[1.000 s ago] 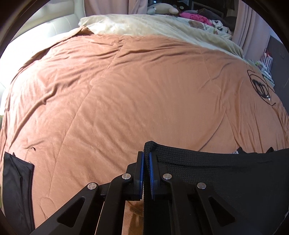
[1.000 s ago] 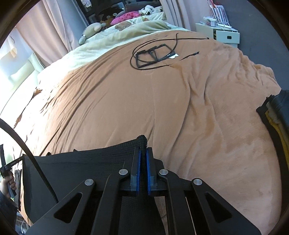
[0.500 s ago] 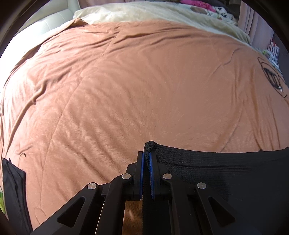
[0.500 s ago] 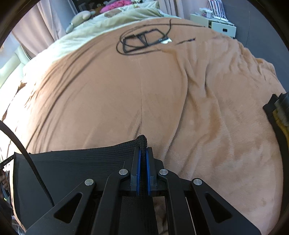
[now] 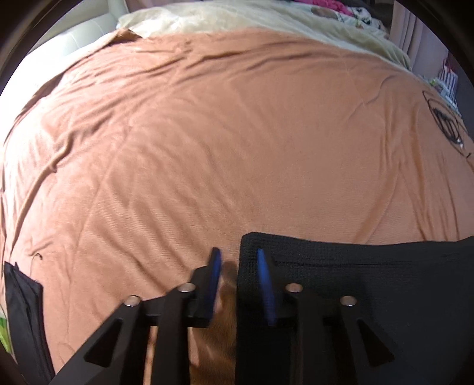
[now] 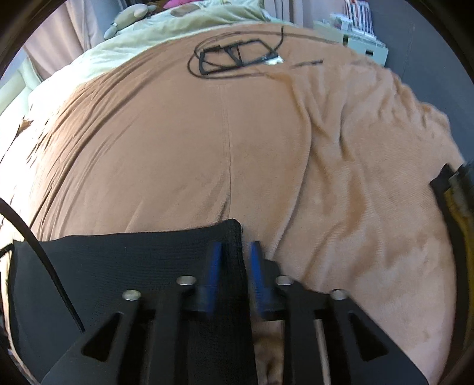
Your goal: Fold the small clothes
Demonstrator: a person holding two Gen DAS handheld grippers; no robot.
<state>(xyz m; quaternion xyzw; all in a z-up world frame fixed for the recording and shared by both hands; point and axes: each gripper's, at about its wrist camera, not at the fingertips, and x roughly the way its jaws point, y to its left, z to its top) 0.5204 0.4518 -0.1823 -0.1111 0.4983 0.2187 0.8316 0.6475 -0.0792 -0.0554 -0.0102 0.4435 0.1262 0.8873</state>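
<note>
A black knit garment (image 5: 370, 266) lies flat on the brown blanket (image 5: 222, 133), its top edge stretched between my two grippers. My left gripper (image 5: 238, 254) is opening; the garment's left corner lies loose between its blue pads, which no longer press on it. In the right wrist view the same garment (image 6: 118, 260) spreads to the left, and my right gripper (image 6: 234, 247) is opening over its right corner, which lies between the pads, released.
Black cords and a frame-like object (image 6: 237, 56) lie far back on the blanket. A dark cloth (image 5: 23, 311) sits at the bed's left edge. Stacked dark and yellow clothes (image 6: 453, 201) rest at the right edge. Cream bedding (image 5: 251, 17) and soft toys lie beyond.
Both grippers sank with the garment's corners toward the blanket, then their jaws parted and let the corners go. The garment's top edge now lies on the blanket.
</note>
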